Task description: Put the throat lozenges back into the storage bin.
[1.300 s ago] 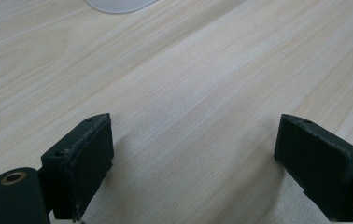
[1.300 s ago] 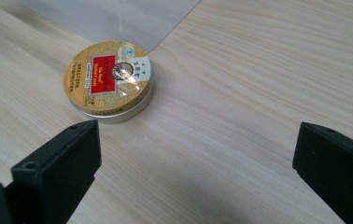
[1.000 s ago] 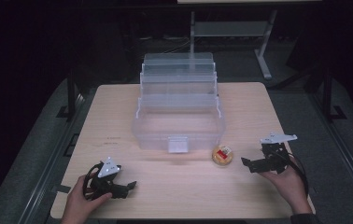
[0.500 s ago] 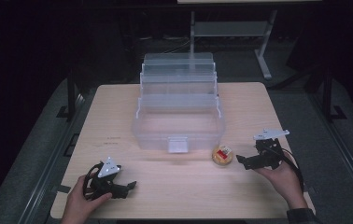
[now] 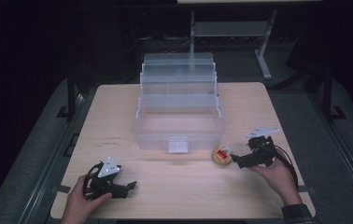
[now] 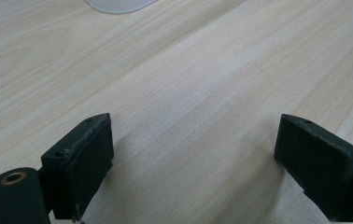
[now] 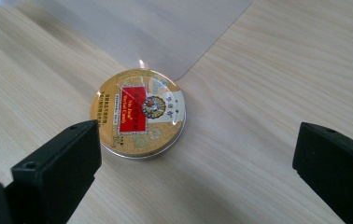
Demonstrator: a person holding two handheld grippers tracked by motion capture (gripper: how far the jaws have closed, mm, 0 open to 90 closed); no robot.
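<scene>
A small round gold tin with a red label [image 5: 222, 155] [image 7: 138, 113] lies flat on the wooden table, just off the front right corner of a clear plastic tiered box [image 5: 179, 109]. My right gripper [image 5: 236, 161] [image 7: 193, 172] is open and hovers right beside the tin, which sits ahead of its left jaw. Nothing is between its jaws. My left gripper [image 5: 129, 186] [image 6: 193, 163] rests open near the table's front left, with bare wood between its jaws.
The clear box stands open at the table's middle, its trays stepped up toward the back, a latch [image 5: 178, 145] on its front wall. The table's front edge [image 5: 179, 215] is close behind both hands. Dark floor and a metal stand [image 5: 230, 28] lie beyond.
My right gripper has moved left and slightly down toward the tin. The left gripper and the tin have stayed where they were.
</scene>
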